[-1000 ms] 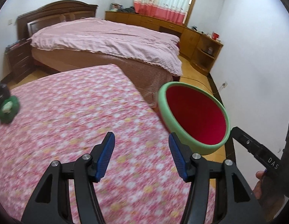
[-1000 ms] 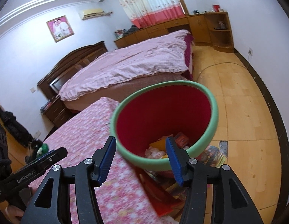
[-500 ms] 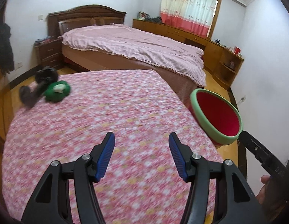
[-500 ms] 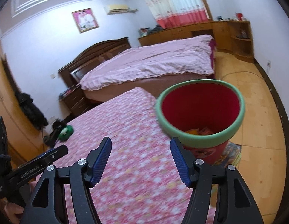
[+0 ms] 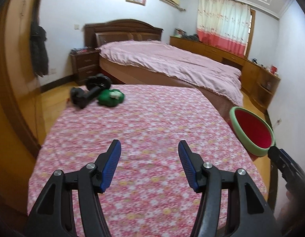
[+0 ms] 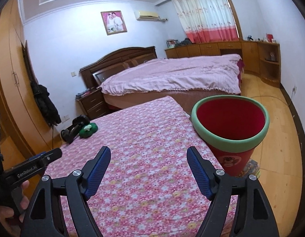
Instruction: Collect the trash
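A red trash bin with a green rim (image 6: 230, 122) stands on the floor at the right edge of the flowered pink table (image 6: 144, 154); it also shows in the left wrist view (image 5: 252, 131). My left gripper (image 5: 149, 163) is open and empty above the near part of the table (image 5: 148, 122). My right gripper (image 6: 148, 169) is open and empty above the table, left of the bin. A green crumpled item with a white scrap (image 5: 111, 97) lies at the table's far left corner; it also shows in the right wrist view (image 6: 88, 129).
A black dumbbell-like object (image 5: 88, 93) lies beside the green item. A large bed with a pink cover (image 5: 168, 65) stands behind the table. A wardrobe (image 6: 12, 86) is at the left, cabinets (image 6: 221, 48) along the far wall, wooden floor (image 6: 278, 138) at the right.
Both grippers have pulled back and up from the bin, and the views have swung left. The whole table and the green item at its far corner have come into view.
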A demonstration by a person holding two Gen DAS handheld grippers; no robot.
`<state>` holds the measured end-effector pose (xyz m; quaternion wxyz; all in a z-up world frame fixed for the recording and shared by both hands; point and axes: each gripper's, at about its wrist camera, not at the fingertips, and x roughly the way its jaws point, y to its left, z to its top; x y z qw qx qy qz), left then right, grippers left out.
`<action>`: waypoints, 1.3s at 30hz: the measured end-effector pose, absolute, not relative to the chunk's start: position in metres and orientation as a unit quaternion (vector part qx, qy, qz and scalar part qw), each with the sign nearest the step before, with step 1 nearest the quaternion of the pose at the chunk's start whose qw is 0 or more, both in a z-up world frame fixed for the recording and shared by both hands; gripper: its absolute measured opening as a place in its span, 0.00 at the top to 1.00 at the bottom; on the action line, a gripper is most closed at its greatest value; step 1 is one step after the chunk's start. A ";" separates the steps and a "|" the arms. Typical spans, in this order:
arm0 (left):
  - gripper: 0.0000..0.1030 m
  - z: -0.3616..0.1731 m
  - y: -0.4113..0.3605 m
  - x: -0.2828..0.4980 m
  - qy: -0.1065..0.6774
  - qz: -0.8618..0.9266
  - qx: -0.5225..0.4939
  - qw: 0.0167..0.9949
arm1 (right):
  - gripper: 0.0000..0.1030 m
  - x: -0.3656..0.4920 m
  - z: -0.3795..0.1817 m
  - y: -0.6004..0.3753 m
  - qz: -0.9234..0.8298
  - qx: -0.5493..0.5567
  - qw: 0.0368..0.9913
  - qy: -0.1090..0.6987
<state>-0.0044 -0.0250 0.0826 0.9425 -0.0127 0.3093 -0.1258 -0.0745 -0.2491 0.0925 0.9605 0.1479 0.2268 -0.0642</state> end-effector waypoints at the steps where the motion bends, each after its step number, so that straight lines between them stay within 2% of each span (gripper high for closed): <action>1: 0.42 0.083 -0.022 -0.008 0.304 -0.117 -0.011 0.945 | 0.22 -0.076 0.093 -0.248 -0.063 0.146 0.961 0.225; 39: 0.42 0.091 -0.004 -0.027 0.275 -0.079 -0.020 0.958 | 0.21 -0.086 0.096 -0.240 -0.065 0.152 0.961 0.221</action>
